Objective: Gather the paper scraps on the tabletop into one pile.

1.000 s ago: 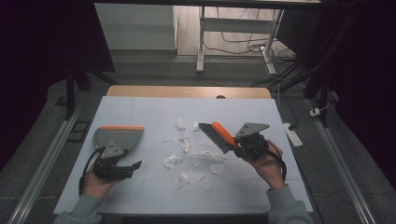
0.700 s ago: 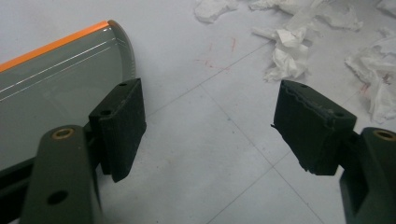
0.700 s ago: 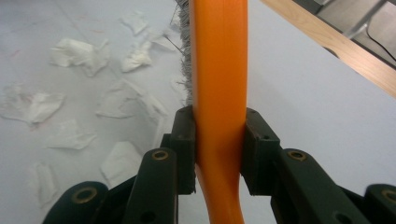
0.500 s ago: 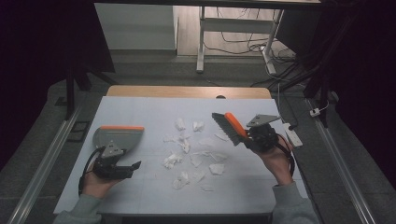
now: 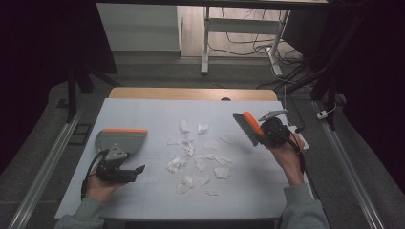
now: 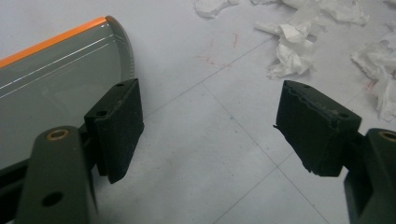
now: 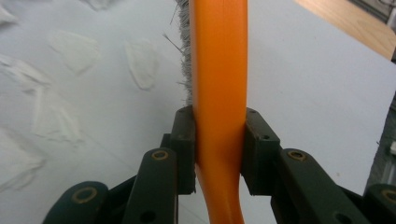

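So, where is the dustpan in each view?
High view: dustpan lies left on the table, just beyond the left gripper.
Left gripper view: upper left, behind the left-hand jaw.
Right gripper view: not in it.
Shared landmark: the paper scraps.

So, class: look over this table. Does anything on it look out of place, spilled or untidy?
Yes. Torn paper scraps lie scattered across the middle of the table, loose and uneven like litter. The dustpan sits apart at the left, and the brush is held clear of them at the right.
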Demonstrator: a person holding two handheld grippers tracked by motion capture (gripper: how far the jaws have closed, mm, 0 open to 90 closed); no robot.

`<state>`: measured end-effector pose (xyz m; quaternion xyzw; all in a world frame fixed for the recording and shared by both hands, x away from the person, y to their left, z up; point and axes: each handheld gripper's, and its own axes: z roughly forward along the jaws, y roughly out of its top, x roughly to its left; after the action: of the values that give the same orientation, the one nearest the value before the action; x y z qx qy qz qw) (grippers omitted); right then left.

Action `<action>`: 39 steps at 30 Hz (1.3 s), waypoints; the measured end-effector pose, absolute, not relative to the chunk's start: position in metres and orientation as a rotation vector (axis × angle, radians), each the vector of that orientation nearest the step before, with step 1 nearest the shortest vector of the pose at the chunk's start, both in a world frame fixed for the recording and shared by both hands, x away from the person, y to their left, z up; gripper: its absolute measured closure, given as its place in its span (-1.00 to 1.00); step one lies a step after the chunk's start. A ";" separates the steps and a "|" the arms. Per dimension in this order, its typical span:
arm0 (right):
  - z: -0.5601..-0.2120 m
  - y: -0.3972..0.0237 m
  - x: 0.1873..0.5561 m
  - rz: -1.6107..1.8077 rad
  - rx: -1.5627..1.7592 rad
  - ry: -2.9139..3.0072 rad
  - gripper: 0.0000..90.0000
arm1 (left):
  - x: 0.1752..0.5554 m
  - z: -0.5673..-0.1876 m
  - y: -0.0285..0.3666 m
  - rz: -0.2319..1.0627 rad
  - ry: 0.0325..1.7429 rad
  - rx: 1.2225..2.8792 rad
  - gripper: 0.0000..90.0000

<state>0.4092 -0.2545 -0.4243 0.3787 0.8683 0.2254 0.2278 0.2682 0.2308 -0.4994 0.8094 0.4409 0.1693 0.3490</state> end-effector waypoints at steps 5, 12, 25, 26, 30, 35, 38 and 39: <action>-0.433 -0.246 0.426 0.547 1.041 2.411 0.55 | 0.268 -0.499 0.230 0.441 1.144 2.101 -0.47; -0.444 -0.222 0.454 0.480 1.032 2.481 0.55 | 0.269 -0.502 0.234 0.425 1.147 2.094 -0.46; -0.449 -0.165 0.478 0.234 0.925 2.648 0.56 | 0.266 -0.507 0.240 0.406 1.110 2.099 -0.46; -0.450 -0.160 0.477 0.220 0.894 2.663 0.56 | 0.266 -0.507 0.241 0.402 1.110 2.097 -0.46; -0.451 -0.150 0.467 0.188 0.801 2.693 0.56 | 0.266 -0.508 0.242 0.391 1.116 2.092 -0.46; -0.450 -0.145 0.452 0.229 0.723 2.753 0.56 | 0.265 -0.508 0.240 0.397 1.108 2.096 -0.46; -0.450 -0.142 0.440 0.256 0.678 2.782 0.56 | 0.265 -0.508 0.240 0.396 1.110 2.096 -0.46; -0.449 -0.141 0.435 0.279 0.664 2.801 0.56 | 0.265 -0.509 0.240 0.396 1.112 2.095 -0.46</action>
<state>0.4348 -0.1410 -0.4495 0.2278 0.9610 0.0956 0.1246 0.2646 0.2404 -0.5086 0.8128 0.4314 0.1535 0.3600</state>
